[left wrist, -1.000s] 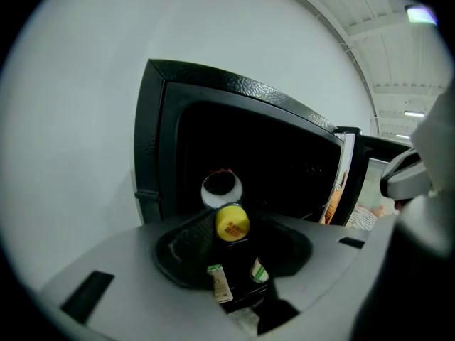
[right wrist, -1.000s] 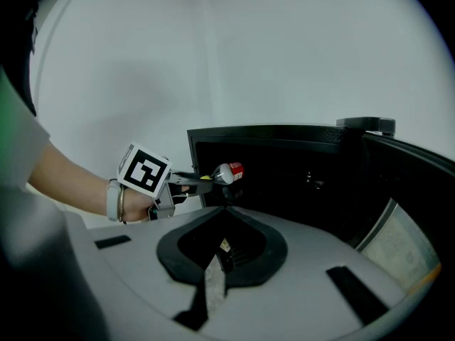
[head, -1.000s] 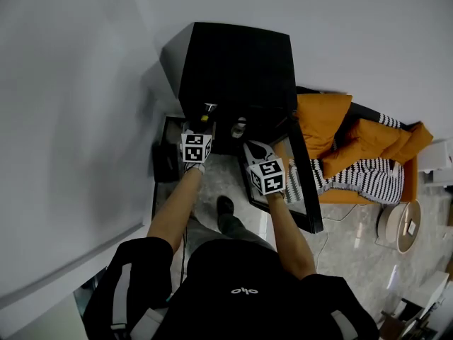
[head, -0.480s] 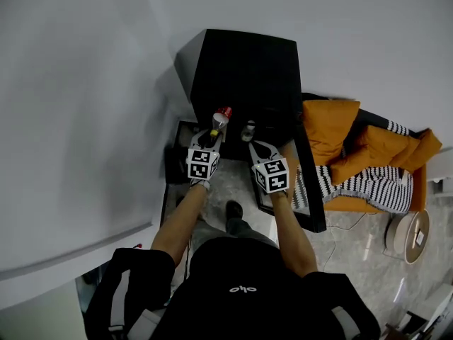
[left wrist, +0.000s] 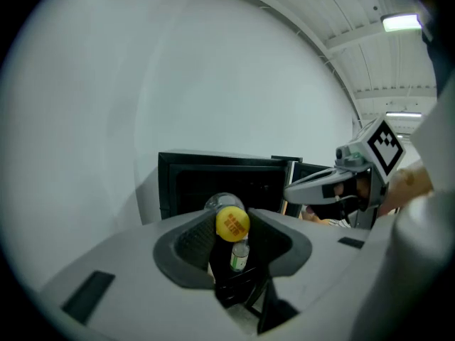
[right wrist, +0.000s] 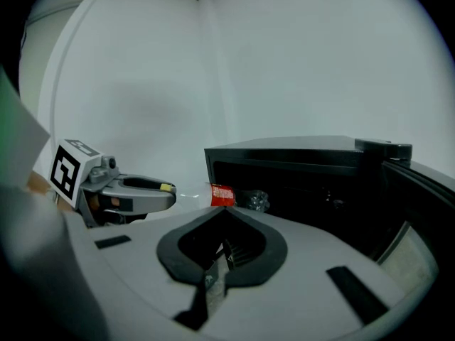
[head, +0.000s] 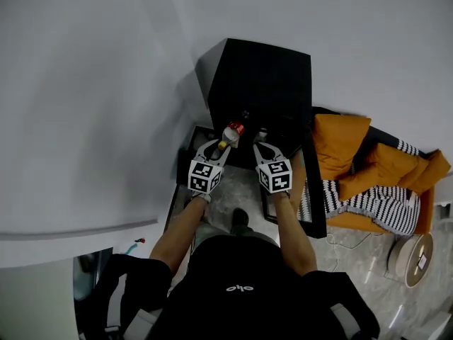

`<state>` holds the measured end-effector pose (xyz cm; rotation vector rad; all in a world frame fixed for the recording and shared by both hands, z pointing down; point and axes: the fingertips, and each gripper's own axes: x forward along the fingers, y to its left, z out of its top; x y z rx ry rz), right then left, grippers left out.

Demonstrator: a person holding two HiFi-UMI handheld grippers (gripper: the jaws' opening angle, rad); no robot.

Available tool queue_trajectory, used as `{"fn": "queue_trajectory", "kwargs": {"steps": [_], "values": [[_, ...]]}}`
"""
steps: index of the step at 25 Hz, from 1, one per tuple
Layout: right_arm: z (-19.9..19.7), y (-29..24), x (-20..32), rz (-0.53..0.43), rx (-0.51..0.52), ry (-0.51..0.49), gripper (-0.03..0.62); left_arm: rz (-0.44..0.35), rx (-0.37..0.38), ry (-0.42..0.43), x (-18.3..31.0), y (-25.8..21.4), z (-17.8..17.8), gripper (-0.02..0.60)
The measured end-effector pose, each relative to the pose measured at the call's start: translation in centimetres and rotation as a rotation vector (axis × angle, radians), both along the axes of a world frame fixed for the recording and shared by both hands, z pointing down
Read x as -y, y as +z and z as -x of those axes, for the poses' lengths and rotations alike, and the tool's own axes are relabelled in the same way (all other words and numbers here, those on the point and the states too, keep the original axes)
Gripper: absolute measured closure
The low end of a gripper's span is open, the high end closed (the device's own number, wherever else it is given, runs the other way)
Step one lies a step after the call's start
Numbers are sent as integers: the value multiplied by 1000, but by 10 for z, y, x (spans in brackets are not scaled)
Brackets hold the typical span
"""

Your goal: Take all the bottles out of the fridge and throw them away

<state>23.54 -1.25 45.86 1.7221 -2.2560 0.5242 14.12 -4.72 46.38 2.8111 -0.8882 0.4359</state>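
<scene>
The left tongs (head: 220, 146) are clamped on a clear plastic bottle (head: 231, 130) with a yellow cap and a red label. They grip near the cap end, so the body juts forward at the mouth of the black fridge (head: 262, 76), whose door (head: 316, 197) stands open to the right. The right tongs (right wrist: 224, 249) are pressed together on nothing, just beside the left. The bottle looks empty and thin-walled — probably very light, easy to dent and slick along the body. The stiffer neck below the cap seems the safest hold, as now. A smaller green-labelled bottle (left wrist: 239, 256) shows beyond the left tongs — where it stands I cannot tell.
</scene>
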Motion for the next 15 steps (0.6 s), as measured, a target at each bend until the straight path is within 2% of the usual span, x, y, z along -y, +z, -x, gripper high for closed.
{"fn": "queue_trajectory", "kwargs": {"steps": [7,15], "values": [[31,-9,7,-24,11,-93,585,-45,-15,-55,-17,-27,33,440],[85,-12,13,-32,18,-242,585,-75,-5,-193,-34,-39,90,440]]}}
